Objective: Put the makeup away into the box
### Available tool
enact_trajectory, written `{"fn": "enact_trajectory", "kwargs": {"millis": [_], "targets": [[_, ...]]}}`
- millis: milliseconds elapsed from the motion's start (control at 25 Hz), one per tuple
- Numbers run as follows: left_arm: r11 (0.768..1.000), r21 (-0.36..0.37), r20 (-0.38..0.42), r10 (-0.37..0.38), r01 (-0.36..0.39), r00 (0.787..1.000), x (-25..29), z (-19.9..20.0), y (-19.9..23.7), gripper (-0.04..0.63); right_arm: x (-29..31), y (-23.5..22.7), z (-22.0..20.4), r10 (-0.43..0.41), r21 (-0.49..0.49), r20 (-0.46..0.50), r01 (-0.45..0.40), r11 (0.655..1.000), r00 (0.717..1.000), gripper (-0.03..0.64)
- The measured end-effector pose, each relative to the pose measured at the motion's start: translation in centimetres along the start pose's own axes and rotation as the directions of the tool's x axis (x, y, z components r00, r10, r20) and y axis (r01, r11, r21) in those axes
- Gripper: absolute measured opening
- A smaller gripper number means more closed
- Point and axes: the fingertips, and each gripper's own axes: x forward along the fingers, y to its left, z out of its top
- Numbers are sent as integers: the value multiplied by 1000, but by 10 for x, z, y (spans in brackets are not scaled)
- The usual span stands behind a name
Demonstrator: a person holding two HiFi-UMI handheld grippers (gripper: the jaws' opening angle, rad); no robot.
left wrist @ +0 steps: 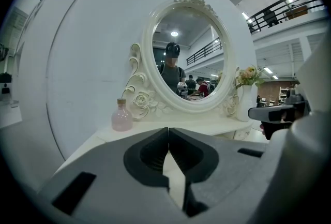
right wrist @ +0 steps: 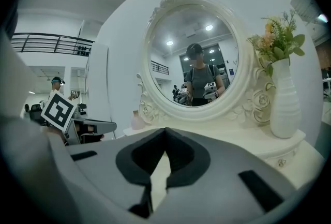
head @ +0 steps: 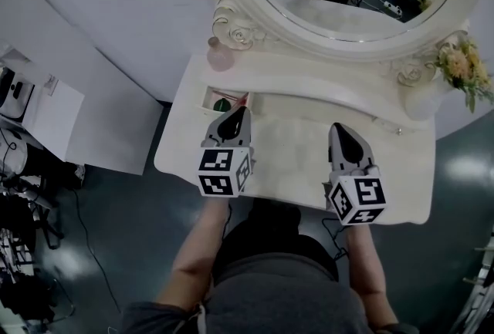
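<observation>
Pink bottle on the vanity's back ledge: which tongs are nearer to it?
Left. The left tongs are in front of the pink bottle, slightly to its right; the right tongs are farther off to the right.

Head view is looking steeply down from above the front edge of the cream-white carved dressing table [head: 293, 141]. Both gripper views are sitting low there, facing roughly level at the oval white-framed mirror [left wrist: 189, 57]; all three are sharing it.

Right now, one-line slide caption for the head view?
Both shut and empty, left gripper and right gripper hover over a white vanity table; open box by the left tips, pink bottle behind.
</observation>
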Motion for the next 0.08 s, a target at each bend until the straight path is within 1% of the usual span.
{"fn": "enact_trajectory", "kwargs": {"millis": [80], "targets": [[1000,-1,-2,-4,4,1000,1,-1,-1,6,-1,0,-1,-2,-10,-6,2,1000,1000,3]]}}
